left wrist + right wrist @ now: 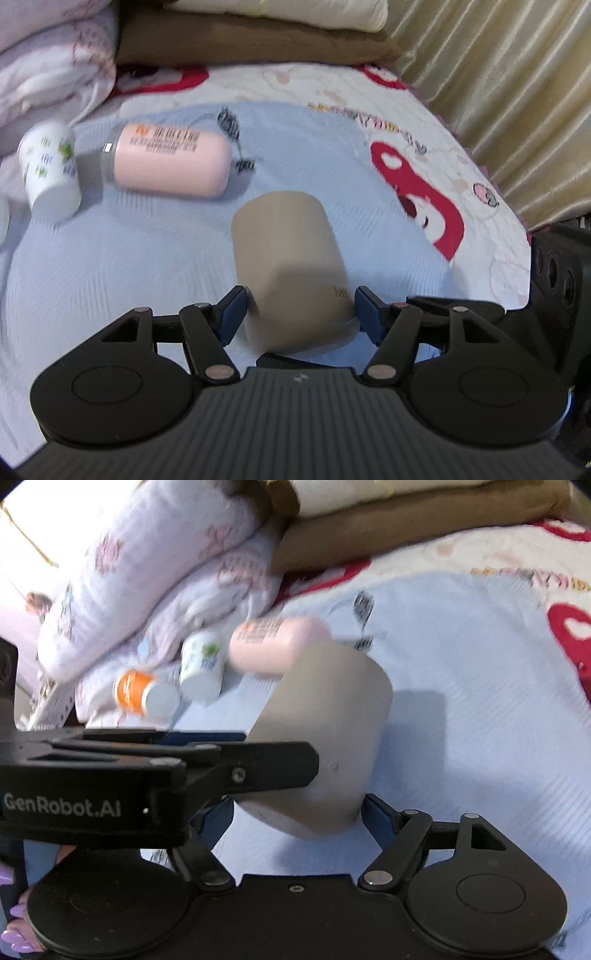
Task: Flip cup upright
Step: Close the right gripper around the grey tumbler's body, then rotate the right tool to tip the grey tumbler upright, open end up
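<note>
A beige cup [288,266] is held over the light blue bed cover, its closed base pointing away from the camera. My left gripper [301,312] has its blue pads on both sides of the cup near its rim end and is shut on it. In the right wrist view the same cup [332,716] is tilted, and my right gripper [295,812] is shut on its lower part. The left gripper's black body [155,771] crosses in from the left and touches the cup's side. The cup's opening is hidden.
A pink bottle [170,162] and a white printed cup [50,170] lie on the cover at the back left. An orange bottle [142,692] lies beside them. Folded quilts [48,55], a brown pillow [240,37] and a curtain [498,92] border the bed.
</note>
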A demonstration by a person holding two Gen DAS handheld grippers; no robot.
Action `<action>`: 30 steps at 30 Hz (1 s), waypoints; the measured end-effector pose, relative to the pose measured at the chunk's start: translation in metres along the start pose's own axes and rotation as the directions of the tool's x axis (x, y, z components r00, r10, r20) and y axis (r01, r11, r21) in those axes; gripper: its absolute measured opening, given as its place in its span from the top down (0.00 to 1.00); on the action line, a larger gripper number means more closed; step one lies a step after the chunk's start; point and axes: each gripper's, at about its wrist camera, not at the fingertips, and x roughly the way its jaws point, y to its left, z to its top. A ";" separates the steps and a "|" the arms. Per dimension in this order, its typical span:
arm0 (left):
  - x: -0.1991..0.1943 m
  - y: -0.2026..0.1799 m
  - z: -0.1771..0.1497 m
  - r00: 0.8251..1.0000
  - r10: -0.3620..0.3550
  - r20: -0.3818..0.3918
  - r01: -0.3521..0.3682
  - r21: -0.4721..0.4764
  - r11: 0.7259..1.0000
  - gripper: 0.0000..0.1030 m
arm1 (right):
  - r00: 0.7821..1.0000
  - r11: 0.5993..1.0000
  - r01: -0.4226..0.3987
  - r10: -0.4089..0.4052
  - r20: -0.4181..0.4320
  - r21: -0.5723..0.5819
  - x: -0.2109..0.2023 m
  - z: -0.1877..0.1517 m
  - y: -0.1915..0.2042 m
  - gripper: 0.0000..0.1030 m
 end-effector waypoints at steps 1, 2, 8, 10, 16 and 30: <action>-0.001 0.003 -0.003 1.000 0.000 -0.012 0.000 -0.006 1.000 0.39 | 1.000 1.000 0.008 -0.009 -0.019 -0.016 0.001 -0.003 0.004 0.23; -0.003 0.005 -0.005 1.000 0.003 -0.022 -0.003 -0.010 1.000 0.39 | 0.999 1.000 0.012 -0.013 -0.033 -0.024 0.003 -0.004 0.008 0.23; -0.018 0.019 -0.016 0.998 0.004 -0.056 -0.007 -0.053 0.999 0.39 | 0.997 0.998 -0.019 0.015 -0.069 -0.068 0.005 -0.010 0.024 0.23; -0.024 0.025 -0.023 0.998 -0.003 -0.062 -0.001 -0.067 0.998 0.40 | 0.996 0.995 -0.038 0.030 -0.089 -0.091 0.007 -0.013 0.029 0.23; -0.030 0.053 -0.029 0.989 -0.083 -0.126 0.066 -0.133 0.989 0.40 | 0.989 0.984 -0.090 0.070 -0.131 -0.154 0.012 -0.017 0.042 0.18; -0.019 0.096 -0.013 0.974 -0.180 -0.135 0.146 -0.233 0.961 0.34 | 0.928 0.970 -0.230 0.195 -0.316 -0.078 0.031 0.028 0.029 0.08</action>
